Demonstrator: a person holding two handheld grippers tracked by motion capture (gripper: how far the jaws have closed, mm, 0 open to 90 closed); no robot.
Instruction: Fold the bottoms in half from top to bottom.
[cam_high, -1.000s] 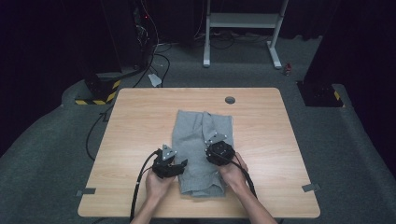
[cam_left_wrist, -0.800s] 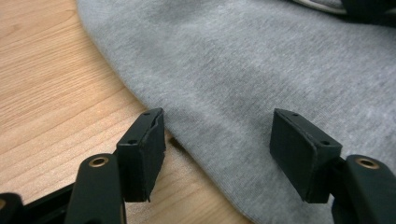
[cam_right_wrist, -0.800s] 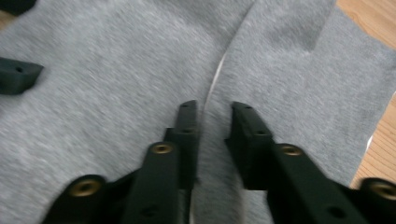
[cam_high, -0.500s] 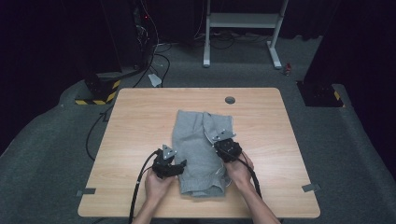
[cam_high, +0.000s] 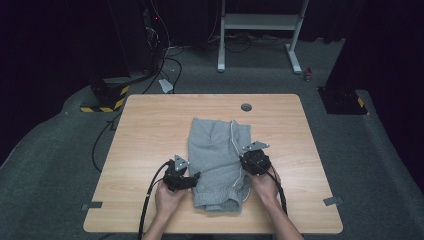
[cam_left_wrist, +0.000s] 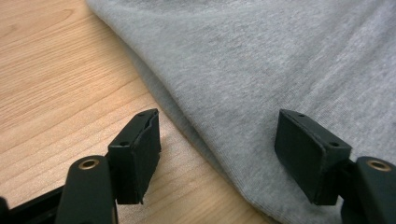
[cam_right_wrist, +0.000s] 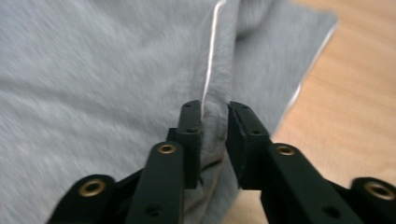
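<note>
Grey shorts (cam_high: 217, 160) lie flat on the wooden table (cam_high: 150, 125), their white drawstring (cam_high: 233, 135) running up the right side. My left gripper (cam_high: 196, 177) sits at the shorts' left edge. In the left gripper view it (cam_left_wrist: 217, 126) is open; its jaws have just been opening, and the fabric edge (cam_left_wrist: 261, 70) lies under them untouched. At the right edge is my right gripper (cam_high: 243, 159). In the right gripper view it (cam_right_wrist: 215, 109) pinches a raised fold of grey fabric (cam_right_wrist: 93, 70) beside the drawstring (cam_right_wrist: 210, 60); its jaws have just been opening slightly.
A round cable hole (cam_high: 246, 107) sits near the table's far edge. Beyond the table stand a white desk frame (cam_high: 260, 20) and a black box with yellow stripes (cam_high: 102, 97), with cables on the floor. Bare wood flanks the shorts on both sides.
My right gripper has moved rightward from over the shorts' middle to their right edge. The left gripper has stayed at the left edge.
</note>
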